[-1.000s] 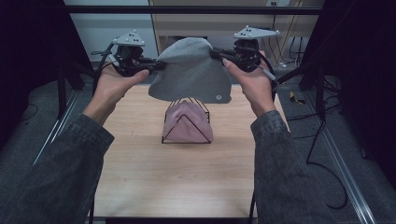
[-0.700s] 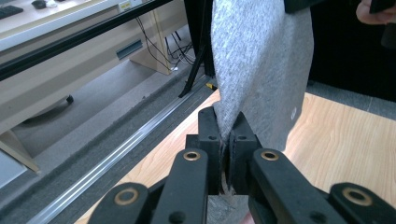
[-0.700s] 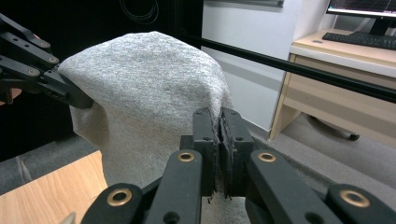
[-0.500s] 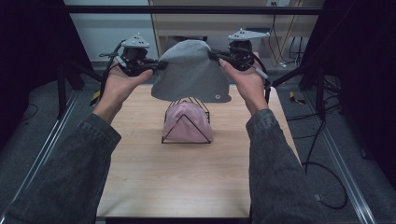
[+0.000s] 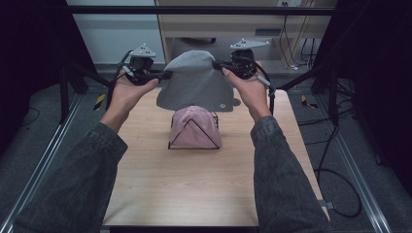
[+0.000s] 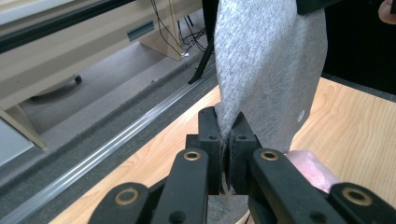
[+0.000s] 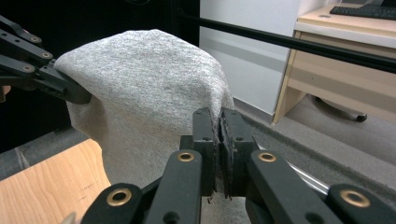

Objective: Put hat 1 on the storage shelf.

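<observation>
- left hand-held gripper (image 5: pixel 163 74) and right hand-held gripper (image 5: pixel 218 64) each pinch an edge of the grey cap (image 5: pixel 197 82), held in the air above the far half of the surface (image 5: pixel 145 170).
- pink cap (image 5: pixel 194 127) sits on wire rack (image 5: pixel 193 135) just below.
- risk: thin pinch on cloth; uneven lowering could slip an edge or tip the rack.

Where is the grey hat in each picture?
High view: grey hat hangs top middle, stretched between both grippers, above the pink hat on the wire stand.
Left gripper view: upper middle, edge pinched in the jaws.
Right gripper view: left and centre, edge pinched too.
Shared landmark: the wooden table.
</observation>
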The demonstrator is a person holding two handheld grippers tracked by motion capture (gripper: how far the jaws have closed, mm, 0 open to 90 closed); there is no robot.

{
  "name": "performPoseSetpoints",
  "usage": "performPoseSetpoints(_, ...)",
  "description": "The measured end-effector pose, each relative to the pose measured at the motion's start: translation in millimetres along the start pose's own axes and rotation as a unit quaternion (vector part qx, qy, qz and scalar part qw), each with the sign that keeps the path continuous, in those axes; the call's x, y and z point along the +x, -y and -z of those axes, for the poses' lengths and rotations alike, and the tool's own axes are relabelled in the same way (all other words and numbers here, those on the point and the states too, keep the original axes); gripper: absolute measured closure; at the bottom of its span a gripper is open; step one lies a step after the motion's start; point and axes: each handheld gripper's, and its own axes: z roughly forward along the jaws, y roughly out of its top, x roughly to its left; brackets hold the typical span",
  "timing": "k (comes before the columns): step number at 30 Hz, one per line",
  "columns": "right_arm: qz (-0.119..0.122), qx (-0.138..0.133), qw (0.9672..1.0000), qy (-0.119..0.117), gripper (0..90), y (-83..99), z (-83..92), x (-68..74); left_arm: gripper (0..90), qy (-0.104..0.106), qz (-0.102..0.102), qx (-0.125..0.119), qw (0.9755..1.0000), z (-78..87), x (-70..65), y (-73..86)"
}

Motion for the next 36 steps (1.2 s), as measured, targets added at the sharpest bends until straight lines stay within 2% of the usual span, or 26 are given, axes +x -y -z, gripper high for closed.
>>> performPoseSetpoints(36,-0.014,0.032,0.9993,-0.015,86.2,31.4,-8.9,-0.5,86.8,0.004,0.006,0.02,0.9998,-13.4,-2.0,24.0)
